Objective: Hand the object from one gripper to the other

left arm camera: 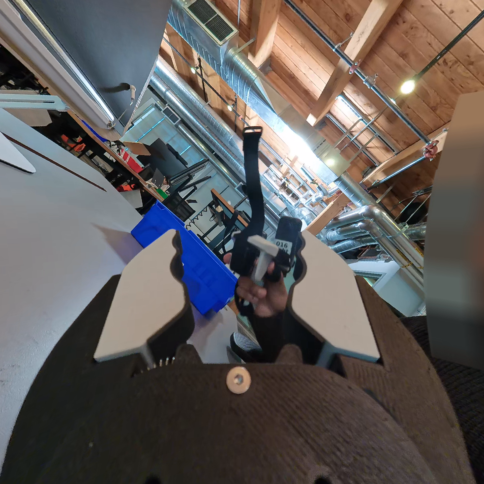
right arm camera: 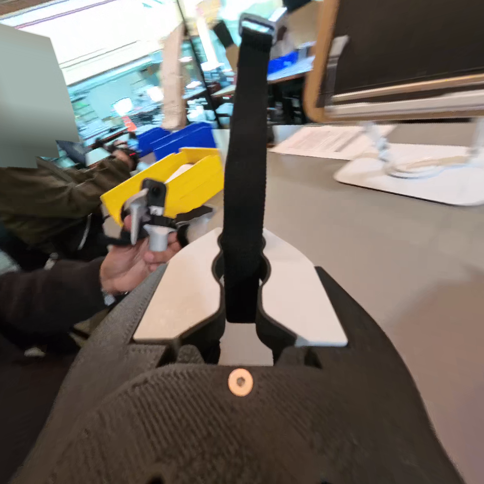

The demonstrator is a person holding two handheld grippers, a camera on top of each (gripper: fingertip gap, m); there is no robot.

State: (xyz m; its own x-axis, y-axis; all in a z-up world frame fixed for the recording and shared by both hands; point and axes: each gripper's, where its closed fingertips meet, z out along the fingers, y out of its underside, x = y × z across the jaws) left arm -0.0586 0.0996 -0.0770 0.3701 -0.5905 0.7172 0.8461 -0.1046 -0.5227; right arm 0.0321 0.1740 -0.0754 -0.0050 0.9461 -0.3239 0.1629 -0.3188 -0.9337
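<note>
Workshop setting: timber ceiling (left arm camera: 340, 52), silver ducting (left arm camera: 235, 68), pale grey bench (left arm camera: 52, 235) at left. Left wrist view: left gripper (left arm camera: 238, 251) tilted upward, jaws spread wide, nothing between them. Seen through the gap: right gripper (left arm camera: 262, 259) farther off, gripped by a hand (left arm camera: 264, 296), with one black strap (left arm camera: 252, 178) rising from it to a buckle at top. One blue bin (left arm camera: 188, 264) at bench edge.

Right wrist view (blurred): right gripper (right arm camera: 242, 251) with jaws closed onto lower end of black strap (right arm camera: 246, 157), strap standing upright. Left gripper (right arm camera: 146, 222) off to left, well apart from strap, held in a hand (right arm camera: 131, 267). One yellow bin (right arm camera: 183, 180) behind it, blue bins beyond; white monitor stand (right arm camera: 419, 180) at right.

Progress, judged: strap secured in right gripper; transfer not yet made. Remaining: bring left jaws around strap, close, release right. Count: one strap, two grippers.
</note>
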